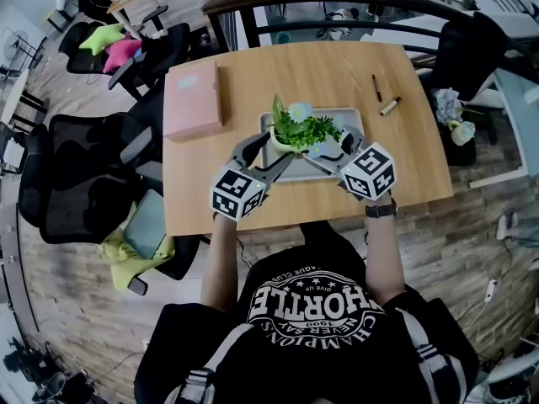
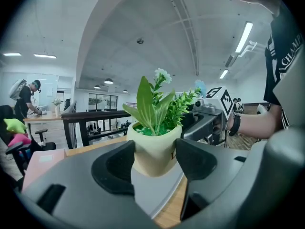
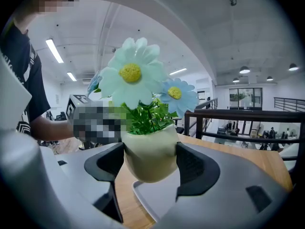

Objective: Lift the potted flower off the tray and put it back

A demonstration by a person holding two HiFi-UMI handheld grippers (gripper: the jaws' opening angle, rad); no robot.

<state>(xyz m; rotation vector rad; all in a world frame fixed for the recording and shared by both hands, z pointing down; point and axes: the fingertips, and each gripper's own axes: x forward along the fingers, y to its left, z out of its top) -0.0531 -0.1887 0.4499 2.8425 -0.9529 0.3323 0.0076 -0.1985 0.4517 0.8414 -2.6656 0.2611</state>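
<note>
We count one table [image 1: 404, 167] and one tray [image 1: 341, 114] on it. Over the tray is one potted flower [image 1: 296, 133]. At the tray's near side are two grippers, the left gripper [image 1: 271, 151] and the right gripper [image 1: 330, 147]. Left of the tray lies one pink box [image 1: 193, 99]. Right of the tray lie two pens: one dark pen [image 1: 376, 88] and one pale pen [image 1: 390, 106].

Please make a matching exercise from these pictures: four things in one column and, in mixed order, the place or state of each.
Things:
1 pot
2 tray
3 box
4 pen

Places or states:
A right of the tray
B pink, left of the tray
C gripped by the left gripper and the right gripper
D grey, under the pot

Pairs: 1-C, 2-D, 3-B, 4-A
</note>
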